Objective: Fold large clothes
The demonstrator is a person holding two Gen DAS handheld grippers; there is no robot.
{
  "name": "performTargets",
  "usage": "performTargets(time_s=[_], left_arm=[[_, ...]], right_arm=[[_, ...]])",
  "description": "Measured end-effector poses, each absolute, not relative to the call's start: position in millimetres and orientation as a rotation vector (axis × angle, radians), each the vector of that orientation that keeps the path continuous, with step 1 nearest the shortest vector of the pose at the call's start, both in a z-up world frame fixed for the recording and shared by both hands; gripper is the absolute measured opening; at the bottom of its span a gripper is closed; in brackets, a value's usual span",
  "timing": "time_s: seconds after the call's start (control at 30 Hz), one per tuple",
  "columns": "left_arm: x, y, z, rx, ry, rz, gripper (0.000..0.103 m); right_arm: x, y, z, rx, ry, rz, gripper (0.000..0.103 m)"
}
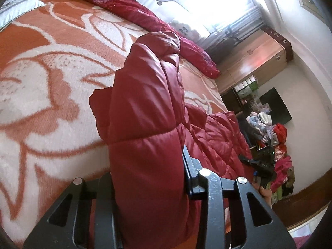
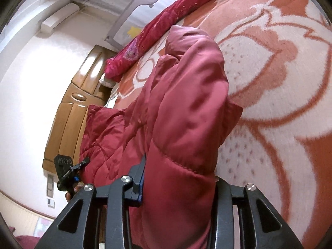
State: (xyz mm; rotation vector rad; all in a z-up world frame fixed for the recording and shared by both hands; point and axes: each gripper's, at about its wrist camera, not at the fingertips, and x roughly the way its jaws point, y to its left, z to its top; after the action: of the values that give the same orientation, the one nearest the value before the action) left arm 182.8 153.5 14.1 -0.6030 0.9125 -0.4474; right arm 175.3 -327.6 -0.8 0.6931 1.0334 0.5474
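Observation:
A dark red quilted puffer jacket (image 1: 145, 108) lies on a bed with an orange and white flower blanket (image 1: 51, 72). My left gripper (image 1: 149, 178) is shut on a thick fold of the jacket, which fills the space between its fingers and hides the left one. My right gripper (image 2: 178, 186) is shut on another fold of the same jacket (image 2: 186, 108). Each gripper shows in the other's view: the right one (image 1: 263, 164) beyond the jacket's far edge, the left one (image 2: 66, 172) at the jacket's left side.
A crimson rolled quilt (image 1: 134, 10) lies along the bed's far side under a bright window (image 1: 217, 2). A wooden wardrobe (image 1: 253, 62) and a pile of clothes (image 1: 276, 145) stand past the bed's end. A wooden bed board (image 2: 72, 108) stands left.

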Motion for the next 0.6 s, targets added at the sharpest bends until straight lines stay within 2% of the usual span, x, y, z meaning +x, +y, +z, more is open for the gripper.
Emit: performTargets(time_s=[0.6], left_arm=[[108,153,19,-0.578,0.903,-0.464,0.033]], right_arm=[[106,-330,3,0.693,1.018,0.55,0.035]])
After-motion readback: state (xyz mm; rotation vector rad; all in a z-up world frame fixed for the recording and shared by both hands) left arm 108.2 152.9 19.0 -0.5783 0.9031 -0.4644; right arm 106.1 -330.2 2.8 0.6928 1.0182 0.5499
